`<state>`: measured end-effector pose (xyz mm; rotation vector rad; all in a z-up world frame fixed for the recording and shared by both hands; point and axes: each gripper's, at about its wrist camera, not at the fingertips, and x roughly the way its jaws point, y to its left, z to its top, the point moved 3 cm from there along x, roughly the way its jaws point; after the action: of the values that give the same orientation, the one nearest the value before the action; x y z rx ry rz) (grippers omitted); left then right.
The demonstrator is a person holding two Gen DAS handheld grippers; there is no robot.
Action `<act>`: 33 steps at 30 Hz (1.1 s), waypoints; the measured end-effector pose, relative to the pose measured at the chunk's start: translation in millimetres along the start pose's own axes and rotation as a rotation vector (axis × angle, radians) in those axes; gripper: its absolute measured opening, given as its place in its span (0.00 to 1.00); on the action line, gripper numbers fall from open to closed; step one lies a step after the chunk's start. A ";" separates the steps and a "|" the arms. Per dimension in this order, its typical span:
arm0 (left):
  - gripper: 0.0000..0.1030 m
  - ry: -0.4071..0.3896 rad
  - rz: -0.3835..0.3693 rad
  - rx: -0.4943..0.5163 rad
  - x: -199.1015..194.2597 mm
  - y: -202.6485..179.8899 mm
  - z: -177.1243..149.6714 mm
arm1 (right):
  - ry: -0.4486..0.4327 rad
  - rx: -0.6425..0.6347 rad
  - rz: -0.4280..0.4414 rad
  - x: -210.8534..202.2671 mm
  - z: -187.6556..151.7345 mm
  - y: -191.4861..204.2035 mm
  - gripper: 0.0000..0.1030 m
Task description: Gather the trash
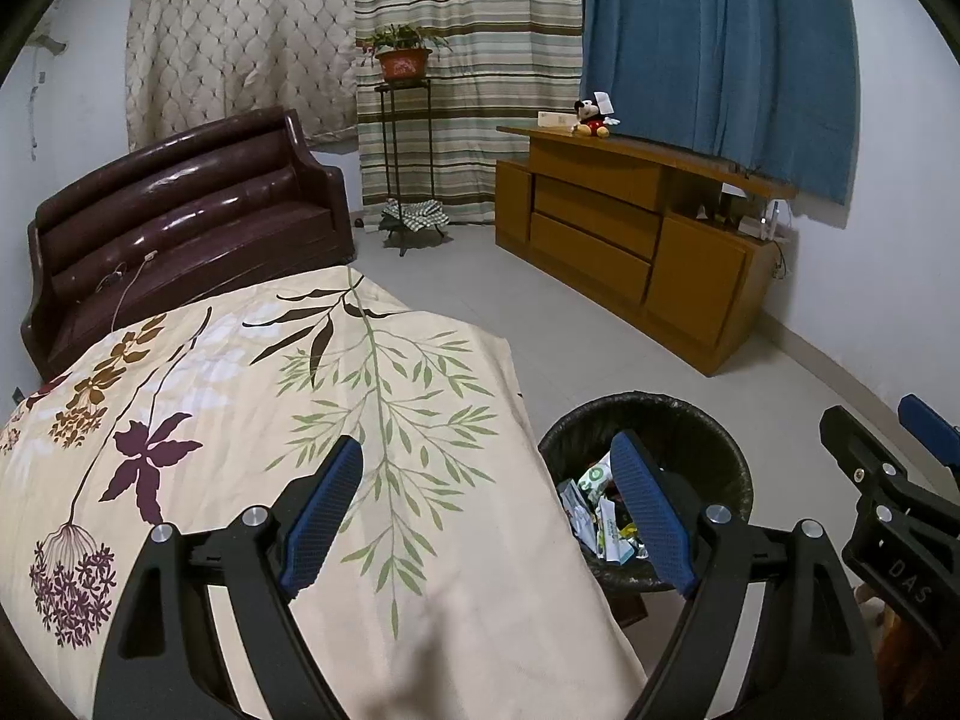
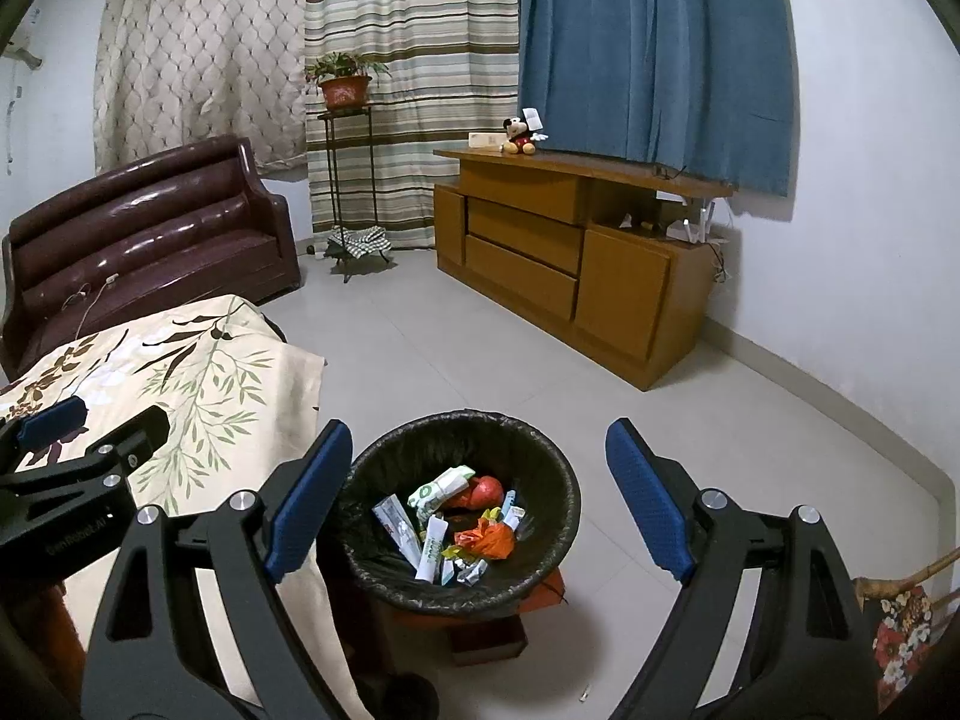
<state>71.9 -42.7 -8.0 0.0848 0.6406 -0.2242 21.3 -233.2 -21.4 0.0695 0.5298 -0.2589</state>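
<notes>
Trash (binned) lies below right gripper's spread jaws.

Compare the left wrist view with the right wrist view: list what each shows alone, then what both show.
Left wrist only: the open left claw over the cream floral bedspread, with much more of that bedspread.

Right wrist only: the open right claw above the black-lined round trash bin, an orange crumpled wrapper inside it, and red floral fabric at the right edge.

Both: bin, bedspread, dark brown leather sofa, wooden cabinet.
</notes>
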 end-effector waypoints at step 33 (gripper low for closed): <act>0.80 -0.001 0.000 -0.001 -3.9 1.2 -0.8 | -0.001 -0.001 -0.001 -0.7 -0.5 -0.8 0.82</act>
<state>68.7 -40.6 -6.3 0.0835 0.6394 -0.2242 20.2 -233.7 -21.5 0.0687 0.5294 -0.2594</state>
